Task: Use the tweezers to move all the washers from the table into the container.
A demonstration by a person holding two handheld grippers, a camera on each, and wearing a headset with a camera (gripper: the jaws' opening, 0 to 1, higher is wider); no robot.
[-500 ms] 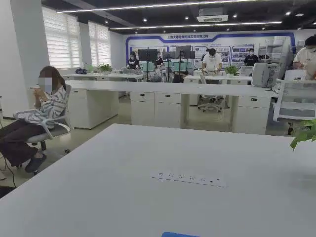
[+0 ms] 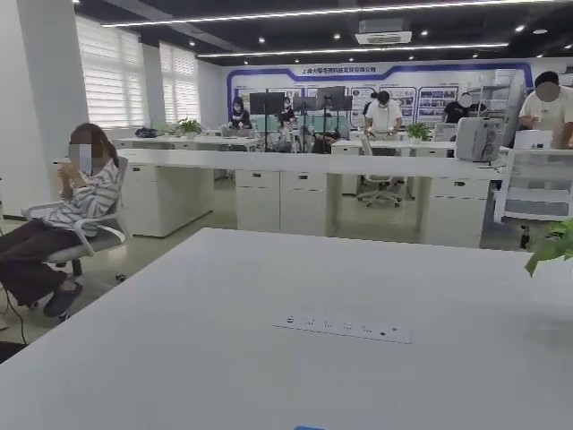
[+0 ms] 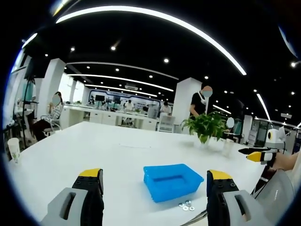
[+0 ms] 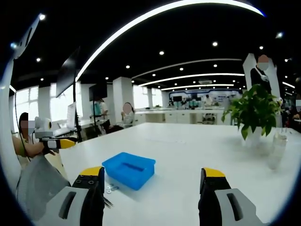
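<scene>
Both my claws are released, jaws wide apart with nothing in them. Seen from my left claw (image 3: pixel 154 175), the blue box (image 3: pixel 172 181) sits straight ahead between the jaws. The washers (image 3: pixel 186 205) lie on the table (image 3: pixel 94 150) just this side of the box, toward my right jaw. From my right claw (image 4: pixel 153 173) the box is ahead and toward the left jaw, with the washers in front of it.

What worries me:
- I hold no tweezers yet. A thin strip (image 3: pixel 200 217) by my left claw's right jaw may be them, but too little of it shows to tell.
- The washers are small, flat and bunched. I judge that tweezer tips could skid off one and flick it across the table, or lift two so that one drops short of the box.
- They lie close to the box wall, so a clumsy reach could shove the box or push a washer under its edge.
- My head looks out across the table, not down at the work, so a reach now would be half blind.

Count: one box. About four washers, though they are too small to be sure. One plant (image 3: pixel 205 126), far ahead past my left claw's right jaw.
</scene>
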